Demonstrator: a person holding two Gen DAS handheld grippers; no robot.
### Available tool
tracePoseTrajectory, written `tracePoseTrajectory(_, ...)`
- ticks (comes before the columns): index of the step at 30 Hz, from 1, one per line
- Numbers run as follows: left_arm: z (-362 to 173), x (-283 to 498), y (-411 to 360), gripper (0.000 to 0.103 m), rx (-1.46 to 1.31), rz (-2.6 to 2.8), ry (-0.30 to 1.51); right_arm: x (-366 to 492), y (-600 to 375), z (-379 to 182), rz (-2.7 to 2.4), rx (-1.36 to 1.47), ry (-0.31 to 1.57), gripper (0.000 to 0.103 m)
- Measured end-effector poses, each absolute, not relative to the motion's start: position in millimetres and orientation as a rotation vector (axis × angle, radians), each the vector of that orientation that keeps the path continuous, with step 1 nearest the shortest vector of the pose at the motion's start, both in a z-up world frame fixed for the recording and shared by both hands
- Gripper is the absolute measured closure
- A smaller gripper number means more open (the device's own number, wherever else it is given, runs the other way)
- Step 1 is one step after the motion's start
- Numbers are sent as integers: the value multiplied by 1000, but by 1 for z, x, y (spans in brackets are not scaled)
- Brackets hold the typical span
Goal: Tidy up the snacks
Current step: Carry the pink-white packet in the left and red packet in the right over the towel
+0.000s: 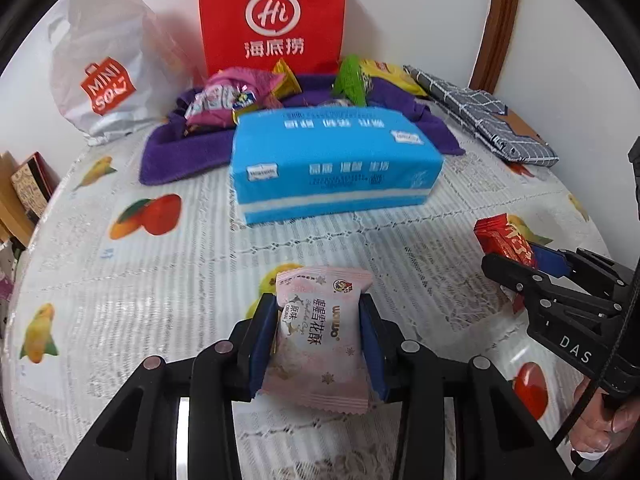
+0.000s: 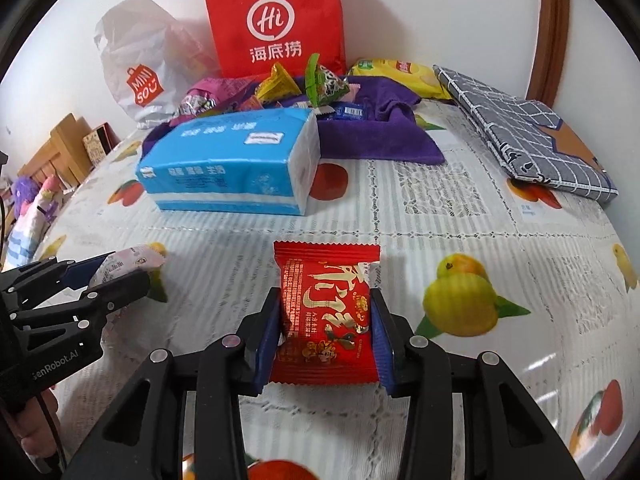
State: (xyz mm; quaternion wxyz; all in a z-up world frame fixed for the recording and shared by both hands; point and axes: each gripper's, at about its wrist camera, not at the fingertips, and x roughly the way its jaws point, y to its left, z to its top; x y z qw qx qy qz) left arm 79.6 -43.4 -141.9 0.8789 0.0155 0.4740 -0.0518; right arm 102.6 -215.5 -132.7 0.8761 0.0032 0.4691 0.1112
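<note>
Left gripper (image 1: 318,312) clamps pink snack (image 1: 320,340); right gripper (image 2: 326,316) red snack (image 2: 328,308).

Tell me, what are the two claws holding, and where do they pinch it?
Left claw pinches the pink snack packet by its two side edges. Right claw pinches the red snack packet the same way.

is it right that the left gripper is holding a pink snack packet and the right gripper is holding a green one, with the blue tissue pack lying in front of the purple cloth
Not quite. The right gripper holds a red snack packet, not a green one, as the right wrist view shows. The rest stands: the left gripper holds the pink snack packet, and the blue tissue pack lies in front of the purple cloth.
</note>
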Motion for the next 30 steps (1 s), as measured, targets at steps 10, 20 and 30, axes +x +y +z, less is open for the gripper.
tracePoseTrajectory(10, -93, 80, -31, 64, 6, -91, 940, 111, -205, -80, 233, -19, 898, 62)
tracePoseTrajectory(20, -48, 104, -18, 64, -23, -114, 868, 147, -191, -38, 245, -10, 847, 62)
tracePoseTrajectory(30, -14, 152, -1, 64, -29, -82, 830, 200, -176, -7, 250, -27, 790, 62)
